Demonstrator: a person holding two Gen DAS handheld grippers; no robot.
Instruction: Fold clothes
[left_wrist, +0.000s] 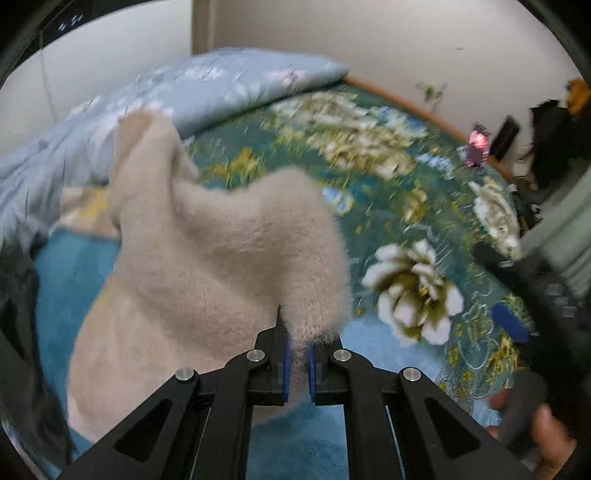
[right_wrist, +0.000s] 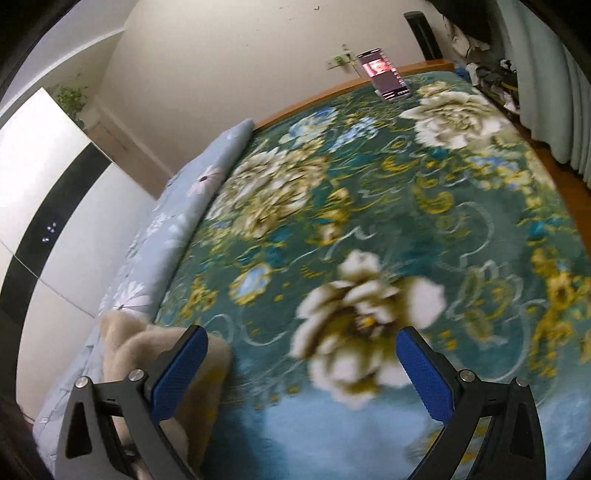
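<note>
A fuzzy beige sweater (left_wrist: 192, 251) hangs lifted above the bed in the left wrist view. My left gripper (left_wrist: 298, 350) is shut on an edge of it, the cloth pinched between the blue pads. The rest of the sweater drapes down to the left. In the right wrist view my right gripper (right_wrist: 301, 365) is open and empty above the floral blanket (right_wrist: 369, 206). Part of the beige sweater (right_wrist: 147, 343) shows behind its left finger (right_wrist: 177, 373). The right gripper (left_wrist: 517, 325) also shows at the right edge of the left wrist view.
The bed carries a teal floral blanket (left_wrist: 369, 155). A light blue flowered quilt (left_wrist: 207, 85) lies bunched along the wall side. A lit phone (right_wrist: 384, 77) stands at the far edge of the bed. Curtains (right_wrist: 546, 92) and clutter are to the right.
</note>
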